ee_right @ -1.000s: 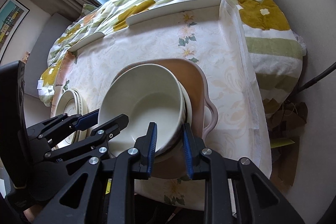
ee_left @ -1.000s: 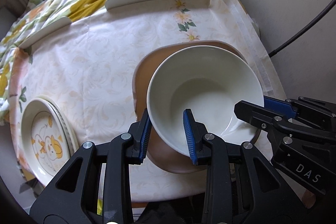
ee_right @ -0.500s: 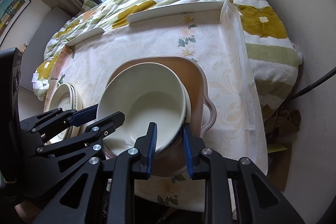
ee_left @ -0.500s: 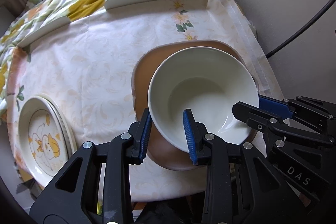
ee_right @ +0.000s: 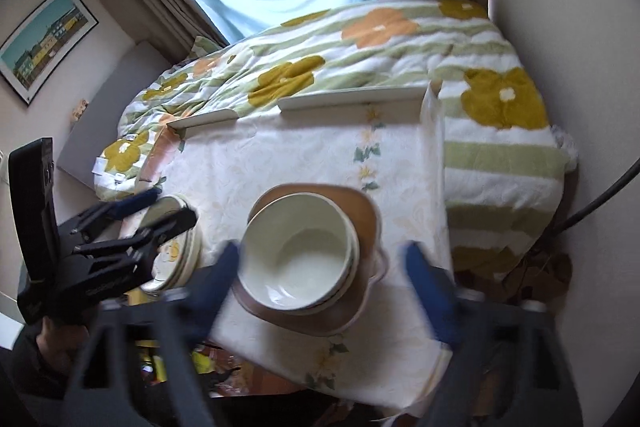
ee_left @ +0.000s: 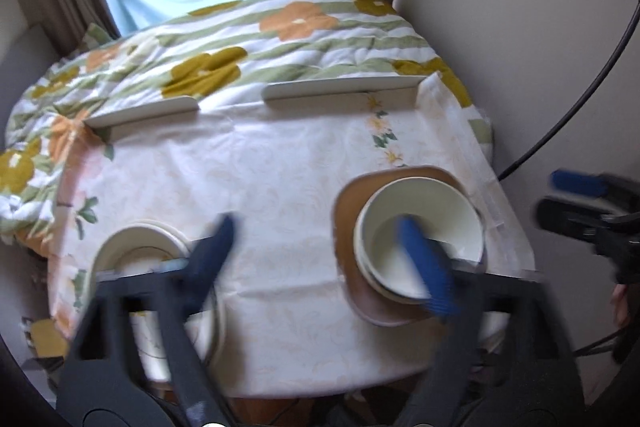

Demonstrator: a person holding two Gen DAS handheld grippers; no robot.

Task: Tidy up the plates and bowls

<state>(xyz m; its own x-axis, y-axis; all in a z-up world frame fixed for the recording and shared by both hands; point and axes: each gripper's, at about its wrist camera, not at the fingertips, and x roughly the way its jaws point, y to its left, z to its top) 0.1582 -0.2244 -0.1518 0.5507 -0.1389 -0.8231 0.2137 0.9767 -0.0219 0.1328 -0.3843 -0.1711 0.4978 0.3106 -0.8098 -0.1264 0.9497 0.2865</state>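
A cream bowl [ee_left: 416, 231] [ee_right: 298, 251] sits nested in another bowl on a brown handled plate [ee_left: 348, 203] [ee_right: 360, 205] near the table's front right. A stack of cartoon-printed plates [ee_left: 136, 247] [ee_right: 176, 251] lies at the front left. My left gripper [ee_left: 320, 259] is open and empty, raised above the table between the plates and the bowl; it also shows in the right wrist view [ee_right: 156, 207]. My right gripper [ee_right: 324, 267] is open and empty, its jaws wide on either side of the bowl and above it; it also shows in the left wrist view [ee_left: 572, 199].
The table has a pale floral cloth [ee_left: 260, 179] with raised white rails [ee_left: 340, 89] at the back. A flowered quilt [ee_right: 360, 35] lies behind it. A wall and a black cable [ee_left: 580, 99] are on the right; curtains and a window are at the back.
Both grippers have let go of the bowl's rim, opened wide and pulled up and back from the table. The bowl stays on the brown plate.
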